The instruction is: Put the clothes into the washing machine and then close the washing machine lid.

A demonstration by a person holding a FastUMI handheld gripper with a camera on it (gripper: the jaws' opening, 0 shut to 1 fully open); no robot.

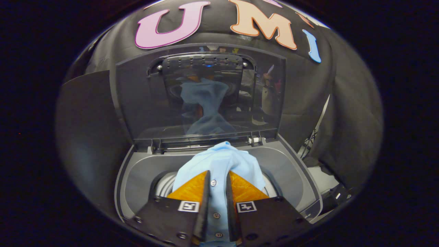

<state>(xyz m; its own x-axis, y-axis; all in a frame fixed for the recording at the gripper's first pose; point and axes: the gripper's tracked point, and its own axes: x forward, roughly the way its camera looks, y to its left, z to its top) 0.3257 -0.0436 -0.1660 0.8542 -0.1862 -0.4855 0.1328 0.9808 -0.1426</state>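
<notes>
The task looks about half done, by my reading: the light blue shirt (223, 161) is pinched between the two fingers of the hand-held gripper (218, 183) and hangs over the mouth of the washing machine (137, 171), not yet let go. From the left, the pale drum (166, 185) shows beside the fingers (what lies in it is hidden by the cloth). The glass lid (205, 99) stands upright behind, so dropping the shirt and closing the lid remain.
</notes>
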